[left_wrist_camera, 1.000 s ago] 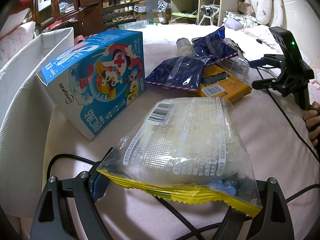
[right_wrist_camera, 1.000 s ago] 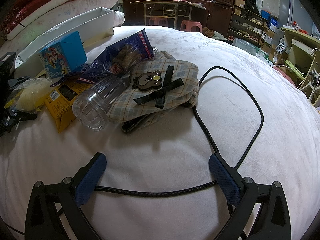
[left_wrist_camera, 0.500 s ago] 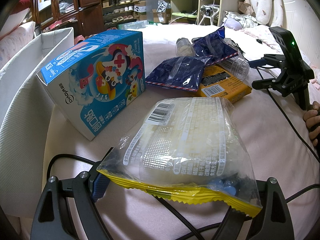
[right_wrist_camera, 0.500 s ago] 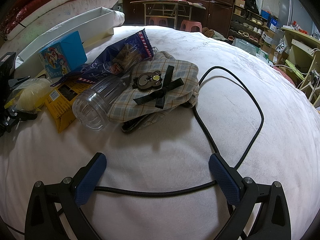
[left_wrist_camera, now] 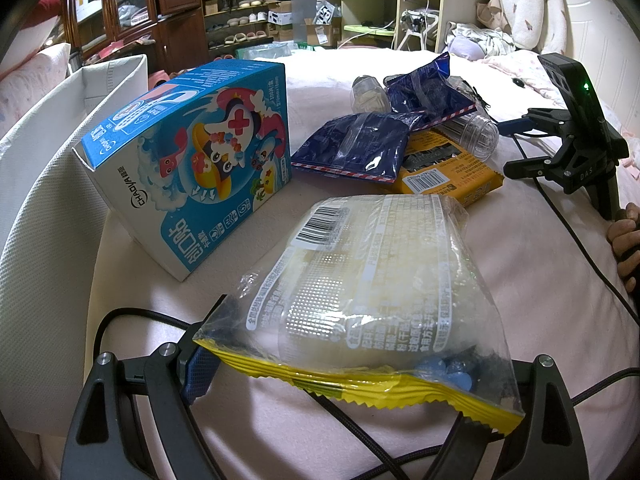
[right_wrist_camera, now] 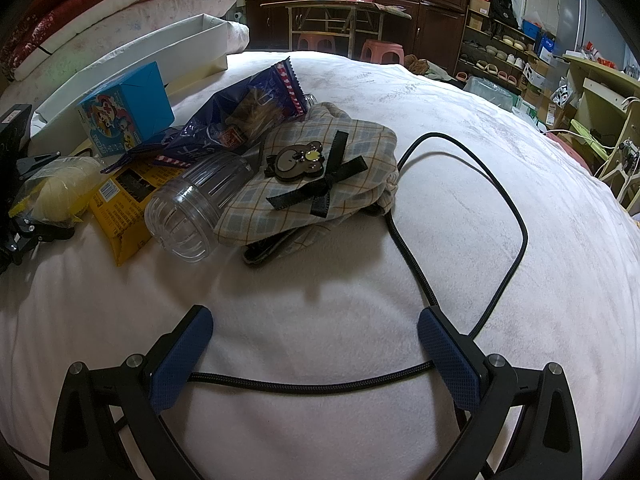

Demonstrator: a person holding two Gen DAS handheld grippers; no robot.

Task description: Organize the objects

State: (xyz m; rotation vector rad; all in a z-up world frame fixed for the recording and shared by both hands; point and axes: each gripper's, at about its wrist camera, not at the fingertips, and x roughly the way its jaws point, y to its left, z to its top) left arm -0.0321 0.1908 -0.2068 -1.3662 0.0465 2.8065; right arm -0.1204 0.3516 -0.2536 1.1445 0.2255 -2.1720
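Note:
My left gripper (left_wrist_camera: pixel 332 372) is closed on the yellow-edged clear snack bag (left_wrist_camera: pixel 372 292), which it holds low over the bed; the bag also shows in the right wrist view (right_wrist_camera: pixel 56 192). Beyond it lie a blue cartoon box (left_wrist_camera: pixel 192 160), two dark blue snack bags (left_wrist_camera: pixel 360 148), a yellow packet (left_wrist_camera: pixel 448 176) and a clear plastic jar (left_wrist_camera: pixel 476 132). My right gripper (right_wrist_camera: pixel 316 344) is open and empty above the white blanket, short of the jar (right_wrist_camera: pixel 192 208) and a plaid pouch with a bear badge (right_wrist_camera: pixel 316 176).
A white fabric storage bin (left_wrist_camera: pixel 48 184) stands at the left of the bed, also seen in the right wrist view (right_wrist_camera: pixel 132 64). A black cable (right_wrist_camera: pixel 460 216) loops across the blanket. Shelves and a desk stand beyond the bed.

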